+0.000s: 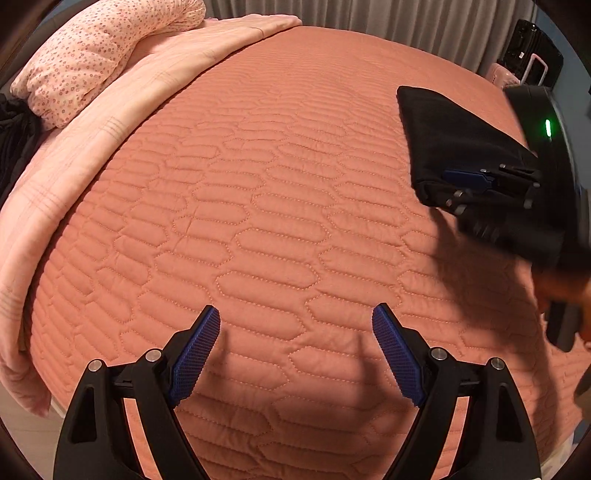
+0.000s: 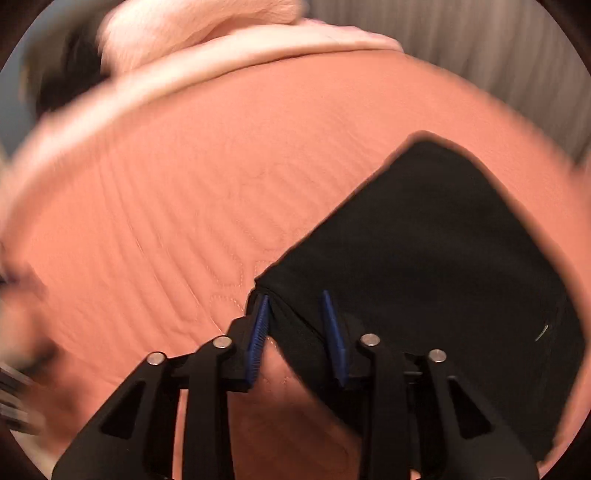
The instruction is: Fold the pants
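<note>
1. the black pants (image 1: 454, 147) lie folded into a compact block on the far right part of the bed, as the left wrist view shows it; the same block fills the right half of the right wrist view (image 2: 424, 240).
2. the right gripper (image 2: 295, 325) sits at the near corner of the pants, its blue pads on either side of the folded edge; the fabric is between them, but the picture is smeared, so whether the pads actually press on the cloth cannot be told.
3. in the left wrist view the right gripper (image 1: 476, 184) shows one blue pad lying against the near end of the block.
4. the left gripper (image 1: 295, 332) hovers well apart from the pants, jaws spread wide with nothing between them, only bedding below.
5. the quilted orange bedspread (image 1: 258, 221) covers the bed.
6. a pale pink blanket (image 1: 110, 140) runs along its far left edge, with a floral pillow (image 1: 92, 55) on top.
7. grey curtains (image 1: 406, 18) hang behind.
</note>
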The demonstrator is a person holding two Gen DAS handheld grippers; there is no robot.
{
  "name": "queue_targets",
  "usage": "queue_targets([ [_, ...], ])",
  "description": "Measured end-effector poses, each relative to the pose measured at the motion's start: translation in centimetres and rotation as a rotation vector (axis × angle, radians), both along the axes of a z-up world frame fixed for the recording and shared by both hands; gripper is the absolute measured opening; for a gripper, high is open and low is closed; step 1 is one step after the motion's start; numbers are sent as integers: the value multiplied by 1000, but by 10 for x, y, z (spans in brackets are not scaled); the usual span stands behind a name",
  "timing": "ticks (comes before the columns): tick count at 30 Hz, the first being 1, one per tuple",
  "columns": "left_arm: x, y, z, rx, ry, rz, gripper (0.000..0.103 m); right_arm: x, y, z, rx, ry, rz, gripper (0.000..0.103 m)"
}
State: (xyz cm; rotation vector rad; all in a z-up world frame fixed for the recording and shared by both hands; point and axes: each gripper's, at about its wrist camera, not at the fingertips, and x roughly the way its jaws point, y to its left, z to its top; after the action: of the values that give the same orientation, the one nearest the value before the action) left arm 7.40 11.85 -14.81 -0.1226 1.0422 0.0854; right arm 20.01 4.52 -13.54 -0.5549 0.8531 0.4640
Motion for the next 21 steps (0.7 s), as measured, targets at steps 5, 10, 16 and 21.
queue_targets([
  [5,22,5,18,-4,-45,-11,82,-28,-71,41,313,52,-153,64],
  [10,74,-7,29,-192,-94,-91,82,-38,-220,50,557,106,-523,69],
  [16,153,-69,-2,-293,25,-187,84,-35,-335,33,670,149,-777,73],
  [21,180,-104,-22,-213,64,-248,87,-7,-344,-2,716,296,-763,83],
])
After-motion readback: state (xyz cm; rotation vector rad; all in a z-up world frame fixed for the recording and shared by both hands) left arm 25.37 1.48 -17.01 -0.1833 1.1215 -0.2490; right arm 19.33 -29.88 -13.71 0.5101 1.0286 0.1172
